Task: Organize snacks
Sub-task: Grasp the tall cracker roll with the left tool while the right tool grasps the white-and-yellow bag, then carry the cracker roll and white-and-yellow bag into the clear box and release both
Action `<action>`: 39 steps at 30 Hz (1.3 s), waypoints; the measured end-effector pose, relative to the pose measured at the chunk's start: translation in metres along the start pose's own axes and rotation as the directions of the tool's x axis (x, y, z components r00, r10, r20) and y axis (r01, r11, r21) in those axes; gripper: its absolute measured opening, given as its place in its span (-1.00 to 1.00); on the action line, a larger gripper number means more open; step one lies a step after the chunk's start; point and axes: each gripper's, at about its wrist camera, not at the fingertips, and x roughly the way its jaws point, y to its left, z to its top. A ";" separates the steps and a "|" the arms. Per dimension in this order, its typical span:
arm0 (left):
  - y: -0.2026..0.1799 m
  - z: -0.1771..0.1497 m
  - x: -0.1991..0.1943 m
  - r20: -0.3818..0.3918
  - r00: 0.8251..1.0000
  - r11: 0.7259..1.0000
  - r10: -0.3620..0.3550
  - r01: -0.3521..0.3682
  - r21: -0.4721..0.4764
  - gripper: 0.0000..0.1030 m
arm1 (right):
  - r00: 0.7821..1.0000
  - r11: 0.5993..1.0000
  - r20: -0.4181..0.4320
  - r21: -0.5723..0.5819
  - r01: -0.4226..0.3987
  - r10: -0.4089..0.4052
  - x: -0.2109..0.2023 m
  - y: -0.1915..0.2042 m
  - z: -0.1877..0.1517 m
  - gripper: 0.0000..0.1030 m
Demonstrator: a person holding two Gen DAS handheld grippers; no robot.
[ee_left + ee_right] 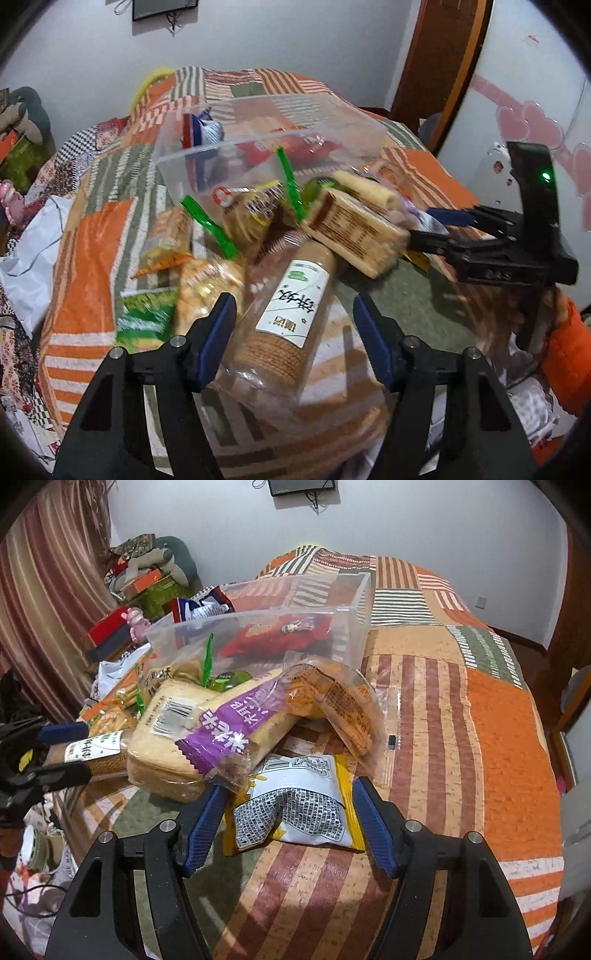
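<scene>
Blue-padded left hand-held gripper (293, 328) straddles biscuit tube (288, 314), jaws apart

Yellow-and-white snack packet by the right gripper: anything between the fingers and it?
Nothing visible. The right gripper is open with the yellow-and-white snack packet lying flat between its fingers. Only the purple bread bag overlaps the packet's far left corner.

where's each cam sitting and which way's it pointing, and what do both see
Left wrist: on the left gripper, looking along its open fingers at the biscuit tube; the right gripper and an orange sleeve show at right.
Right wrist: on the right gripper, looking over the yellow-edged packet; the left gripper shows at left.
Shared: clear bin, tube, patchwork bedspread.
</scene>
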 end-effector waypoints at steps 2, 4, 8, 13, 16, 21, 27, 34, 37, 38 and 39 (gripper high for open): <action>-0.003 -0.004 0.002 -0.017 0.999 1.000 -0.028 0.028 -0.005 0.17 | 1.000 1.000 0.001 0.002 -0.006 0.006 0.000 -0.001 -0.001 0.28; -0.007 -0.008 0.006 -0.024 0.999 1.000 -0.022 0.022 -0.006 0.17 | 1.000 1.000 0.003 0.008 -0.013 0.013 -0.002 -0.002 -0.002 0.24; -0.009 -0.012 0.008 -0.009 1.000 1.000 0.017 -0.017 -0.002 0.17 | 1.000 1.000 0.005 0.020 -0.024 0.024 -0.009 -0.006 -0.008 0.13; -0.004 -0.011 0.017 -0.010 0.999 0.999 0.044 -0.044 -0.023 0.17 | 0.999 0.999 0.006 0.036 -0.041 0.041 -0.020 -0.008 -0.016 0.05; -0.004 -0.010 0.023 -0.010 0.999 0.999 0.049 -0.049 -0.021 0.17 | 0.999 0.998 0.008 0.039 -0.043 0.043 -0.025 -0.007 -0.021 0.02; -0.013 -0.013 0.028 0.003 0.998 0.998 0.064 -0.064 0.015 0.17 | 0.999 0.998 0.009 0.045 -0.053 0.053 -0.030 -0.003 -0.024 -0.07; -0.006 -0.014 0.040 -0.021 0.999 0.997 -0.029 0.027 -0.079 0.14 | 0.998 0.998 0.014 0.038 -0.058 0.058 -0.033 0.004 -0.027 -0.13; -0.010 -0.017 0.032 0.007 1.000 0.996 0.010 -0.009 -0.085 -0.29 | 0.997 0.997 0.036 0.045 -0.069 0.068 -0.037 0.008 -0.026 -0.24; -0.010 -0.021 0.023 0.017 0.999 0.995 0.033 -0.032 -0.091 -0.30 | 0.997 0.997 0.052 0.046 -0.066 0.064 -0.041 0.008 -0.025 -0.26; -0.010 -0.022 0.020 0.024 0.999 0.995 0.039 -0.037 -0.096 -0.32 | 0.996 0.997 0.057 0.044 -0.066 0.063 -0.042 0.009 -0.025 -0.27; -0.010 -0.022 0.017 0.031 0.998 0.994 0.046 -0.043 -0.098 -0.33 | 0.996 0.997 0.063 0.043 -0.066 0.064 -0.044 0.010 -0.024 -0.27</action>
